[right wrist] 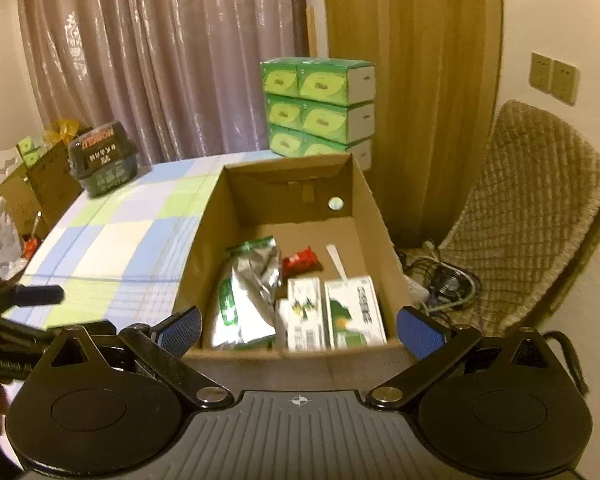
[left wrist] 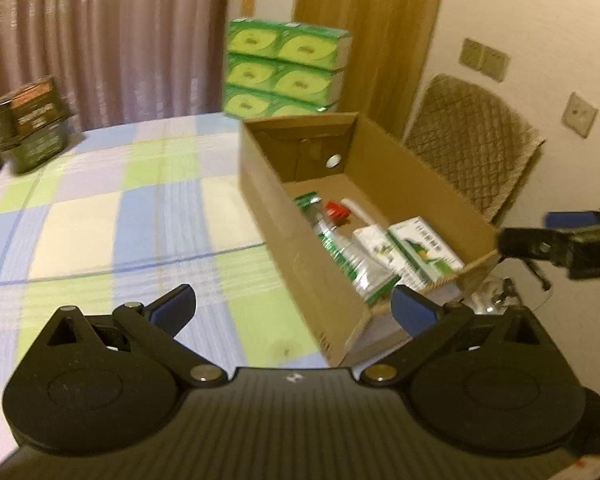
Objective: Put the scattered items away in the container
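An open cardboard box (left wrist: 268, 196) (right wrist: 204, 240) stands at the right edge of a checked table. Inside lie a silver-green foil bag (right wrist: 248, 292) (left wrist: 340, 248), a small red packet (right wrist: 300, 258) (left wrist: 336, 210), a white spoon (right wrist: 336, 260) (left wrist: 360, 210) and two white-green cartons (right wrist: 352, 312) (left wrist: 424, 252). My left gripper (left wrist: 294, 308) is open and empty, over the table at the box's near left corner. My right gripper (right wrist: 298, 330) is open and empty, just before the box's near wall. The left gripper also shows at the left of the right wrist view (right wrist: 36, 296).
A dark green tub (left wrist: 32, 128) (right wrist: 102, 160) stands at the table's far left. Stacked green tissue boxes (left wrist: 284, 68) (right wrist: 320, 108) are behind the box. A quilted chair (left wrist: 472, 140) (right wrist: 528, 208) and floor cables (right wrist: 440, 276) are to the right. Curtains hang behind.
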Available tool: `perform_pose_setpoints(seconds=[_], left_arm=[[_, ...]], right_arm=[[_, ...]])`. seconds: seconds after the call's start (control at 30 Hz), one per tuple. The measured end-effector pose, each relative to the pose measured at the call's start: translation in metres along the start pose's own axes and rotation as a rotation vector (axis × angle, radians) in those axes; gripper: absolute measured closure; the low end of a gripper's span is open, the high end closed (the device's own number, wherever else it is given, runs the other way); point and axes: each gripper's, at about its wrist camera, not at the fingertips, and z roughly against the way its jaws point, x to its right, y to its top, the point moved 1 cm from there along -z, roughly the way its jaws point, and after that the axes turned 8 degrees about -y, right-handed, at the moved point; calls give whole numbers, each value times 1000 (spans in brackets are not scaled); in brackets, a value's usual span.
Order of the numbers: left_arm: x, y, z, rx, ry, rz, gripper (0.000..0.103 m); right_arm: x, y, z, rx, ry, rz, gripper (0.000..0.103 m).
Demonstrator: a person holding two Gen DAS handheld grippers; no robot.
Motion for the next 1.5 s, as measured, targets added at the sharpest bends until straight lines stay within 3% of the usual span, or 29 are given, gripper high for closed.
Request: perform_pose_setpoints(seconds=[0.13, 0.3, 0.7, 1.5], left_arm=[[5, -11, 19, 15, 5, 21, 1], [15, -27, 43, 43, 74, 3, 1], [32, -60, 81, 40, 58, 13, 1], [33, -73, 84, 29, 82, 47, 1]], right_arm=[[-4, -16, 21, -7, -27, 2, 2], [-8, -35, 41, -7, -58, -6, 2], [-22, -64, 75, -24, -69, -19, 2], [-36, -73, 87, -26, -43, -15, 2]])
